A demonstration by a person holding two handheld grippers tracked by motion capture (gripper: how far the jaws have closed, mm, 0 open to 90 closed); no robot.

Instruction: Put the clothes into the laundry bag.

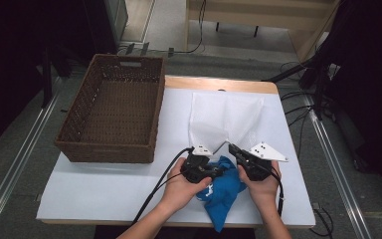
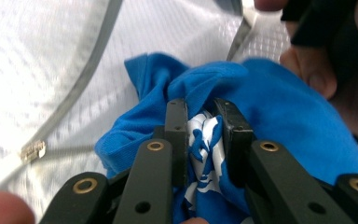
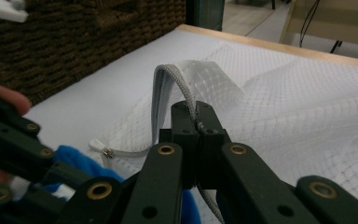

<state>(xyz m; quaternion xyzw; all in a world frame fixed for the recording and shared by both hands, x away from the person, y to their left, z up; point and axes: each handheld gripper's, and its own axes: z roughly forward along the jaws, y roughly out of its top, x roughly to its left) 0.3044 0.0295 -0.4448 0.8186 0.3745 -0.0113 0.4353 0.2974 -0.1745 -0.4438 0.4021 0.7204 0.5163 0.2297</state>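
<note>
- The left gripper (image 2: 204, 126) is pinching a bunched fold of the blue garment (image 2: 279, 116), its jaws pressing together on blue cloth with white print
- The right gripper (image 3: 196, 125) is pinching the zipper edge of the white mesh bag (image 3: 307, 107), jaws closing tight on the tape and lifting it into an arch
- The blue garment (image 1: 224, 186) is lying at the near edge of the table (image 1: 104, 189), just in front of the white mesh bag (image 1: 224, 117) and between the two hands; the wicker basket (image 1: 112, 107) is standing well apart on the left
- Risk: the garment is being held by a small fold only, so it is likely to slip free if pulled sharply toward the bag mouth
- Risk: the zipper tape is sitting thin between the right jaws; a sideways tug could be letting the opening fall shut
- Risk: loose cloth is hanging below the grip and could be catching on the zipper teeth or the slider (image 3: 106, 151)
</note>
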